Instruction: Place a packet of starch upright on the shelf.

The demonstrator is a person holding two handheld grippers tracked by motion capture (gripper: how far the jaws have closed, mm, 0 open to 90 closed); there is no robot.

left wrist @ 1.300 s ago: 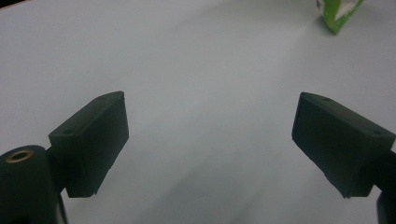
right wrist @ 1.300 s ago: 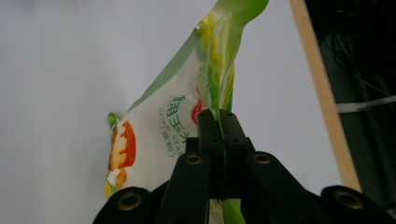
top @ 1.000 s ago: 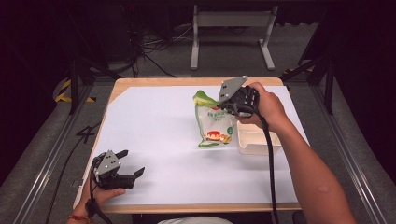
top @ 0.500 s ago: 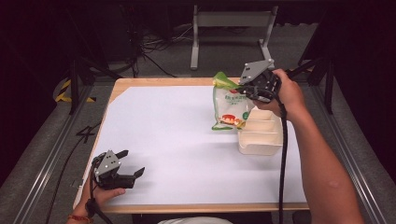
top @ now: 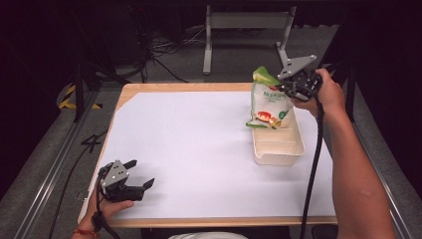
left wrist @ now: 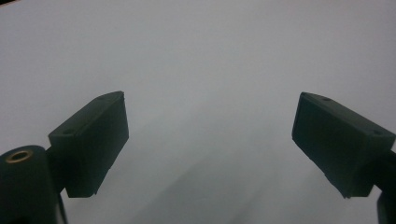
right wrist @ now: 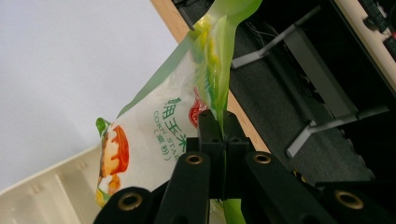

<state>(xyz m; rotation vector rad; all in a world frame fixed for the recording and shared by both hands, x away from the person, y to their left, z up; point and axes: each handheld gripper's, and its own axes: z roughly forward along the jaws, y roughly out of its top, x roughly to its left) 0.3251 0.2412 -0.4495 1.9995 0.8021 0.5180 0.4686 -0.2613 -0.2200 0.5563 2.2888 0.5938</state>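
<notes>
Our left tool (top: 142, 185) rests open and empty on the white tabletop (top: 199, 144). Our right tool (top: 286, 88) is pinched shut on the top edge of the bag (top: 267, 102), which hangs over the far end of the tray (top: 278, 147). The bag looks soft, floppy and a bit slippery, so we think the flat top seam is the best place to hold it.

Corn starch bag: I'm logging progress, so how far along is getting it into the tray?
Done: the right gripper is shut on the corn starch bag and holds it lifted. In hand: the bag hangs over the cream tray. Left: lowering and releasing it. The left gripper rests open, apart.
</notes>
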